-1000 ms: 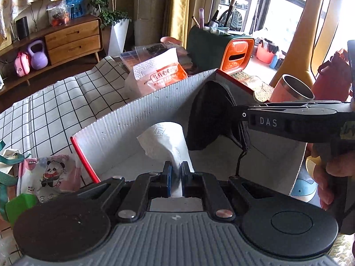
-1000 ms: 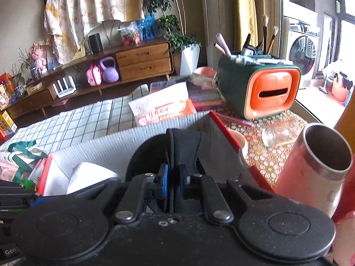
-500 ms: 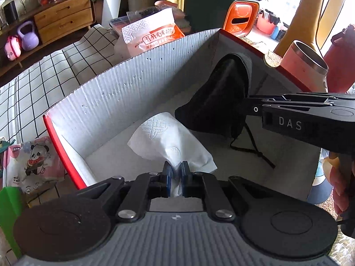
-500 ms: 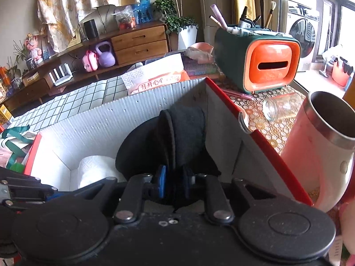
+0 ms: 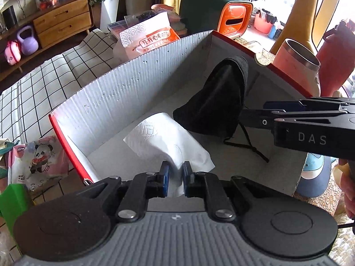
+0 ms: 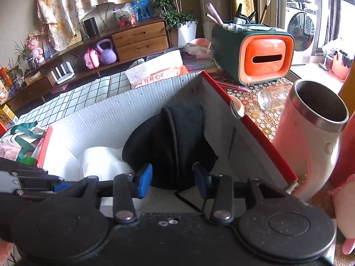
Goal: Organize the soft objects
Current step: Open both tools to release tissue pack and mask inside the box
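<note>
A white corrugated box with red rims (image 5: pixel 124 88) (image 6: pixel 133 108) lies in front of both grippers. A white paper towel (image 5: pixel 164 137) (image 6: pixel 99 161) lies inside it. My left gripper (image 5: pixel 175 177) has its jaws slightly parted around the towel's near end. A black cloth mask (image 5: pixel 217 106) (image 6: pixel 175 137) leans against the box's right inner wall. My right gripper (image 6: pixel 173 179) is open, one finger on each side of the mask's lower edge; its arm also shows in the left wrist view (image 5: pixel 299 119).
A pink steel tumbler (image 6: pixel 315 128) stands right of the box. A green and orange organiser (image 6: pixel 255 53), a glass jar (image 6: pixel 273 97), an orange tissue pack (image 5: pixel 148 37) and a panda wipes pack (image 5: pixel 37 159) surround the box on the checked cloth (image 5: pixel 44 84).
Both grippers lowered the towel and the mask into the box. My right gripper opened and let go of the mask. My left gripper's jaws parted slightly on the towel.
</note>
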Tool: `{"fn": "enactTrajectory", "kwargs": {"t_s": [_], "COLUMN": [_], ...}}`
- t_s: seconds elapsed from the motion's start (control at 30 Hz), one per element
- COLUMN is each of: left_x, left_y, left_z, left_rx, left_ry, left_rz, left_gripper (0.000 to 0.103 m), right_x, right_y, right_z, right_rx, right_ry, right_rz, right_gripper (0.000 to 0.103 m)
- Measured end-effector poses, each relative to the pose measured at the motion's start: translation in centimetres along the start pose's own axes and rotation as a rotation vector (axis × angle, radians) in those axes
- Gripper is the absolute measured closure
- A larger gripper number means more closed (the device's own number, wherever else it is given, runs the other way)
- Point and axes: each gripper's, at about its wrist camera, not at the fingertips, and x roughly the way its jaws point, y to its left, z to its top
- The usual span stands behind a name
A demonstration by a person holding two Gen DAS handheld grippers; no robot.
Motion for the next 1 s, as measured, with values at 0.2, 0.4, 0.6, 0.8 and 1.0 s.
{"fn": "enactTrajectory", "kwargs": {"t_s": [0.2, 0.4, 0.6, 0.8, 1.0], "left_x": [-1.2, -3.3, -5.8, -9.1, -12.1], "left_y": [0.2, 0.7, 1.1, 1.8, 2.5], "left_z": [-0.2, -0.7, -1.9, -3.3, -5.0], "left_rx": [-0.005, -0.02, -0.019, -0.037, -0.043], "left_ry": [-0.034, -0.074, -0.114, -0.158, -0.198], "left_rz": [-0.007, -0.004, 0.025, 0.015, 0.011], "left_gripper": [0.035, 0.035, 0.035, 0.035, 0.035], "right_x": [-1.5, -3.6, -5.9, -8.2, -10.5], "right_y": [0.1, 0.6, 1.4, 2.9, 4.8], "right_z": [-0.4, -0.6, -1.1, -1.8, -2.9], "right_rx": [-0.022, -0.045, -0.06, -0.083, -0.107], "right_ry": [-0.004, -0.027, -0.06, -0.089, -0.122], "right_rz": [0.01, 0.027, 0.044, 0.066, 0.084], "right_gripper": [0.041, 0.035, 0.028, 0.021, 0.012]}}
